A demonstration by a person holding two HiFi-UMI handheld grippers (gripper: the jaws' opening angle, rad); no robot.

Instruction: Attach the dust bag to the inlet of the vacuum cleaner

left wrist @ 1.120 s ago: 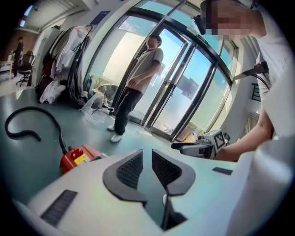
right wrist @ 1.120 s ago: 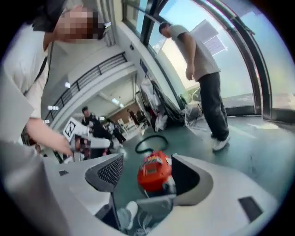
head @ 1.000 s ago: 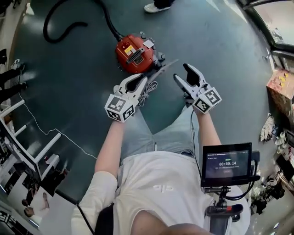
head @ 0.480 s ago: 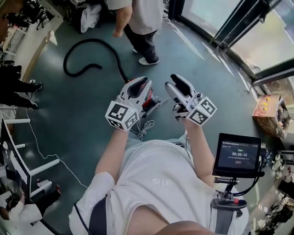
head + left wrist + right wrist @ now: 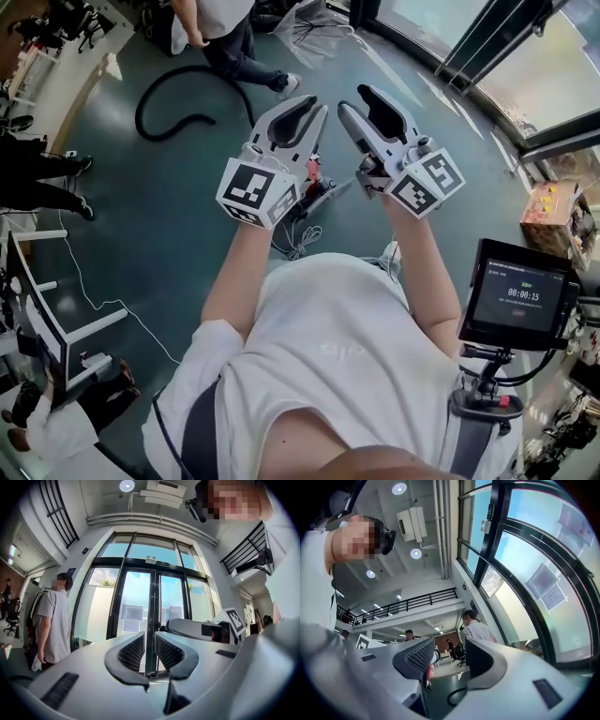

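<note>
Both tongs are held high in front of the person's chest, well above the floor, so the job is not under way. The left tongs are almost closed, with only a narrow slit between the pads and nothing in it. The right tongs have just been closing part-way; they stand moderately apart and are empty.

The vacuum cleaner sits on the floor below, mostly hidden behind the left tongs. Only a sliver of red shell and grey fittings shows, and I cannot make out the dust bag or the inlet.

To do this well, both tongs probably need to come down beside the machine. Then grip the bag by any stiff part of its mouth and offer it squarely to the inlet.

The tongs are smooth white plastic with curved jaws and dark ribbed pads. The black hose loops limply, a thin white cord lies tangled, and the teal floor looks smooth.
</note>
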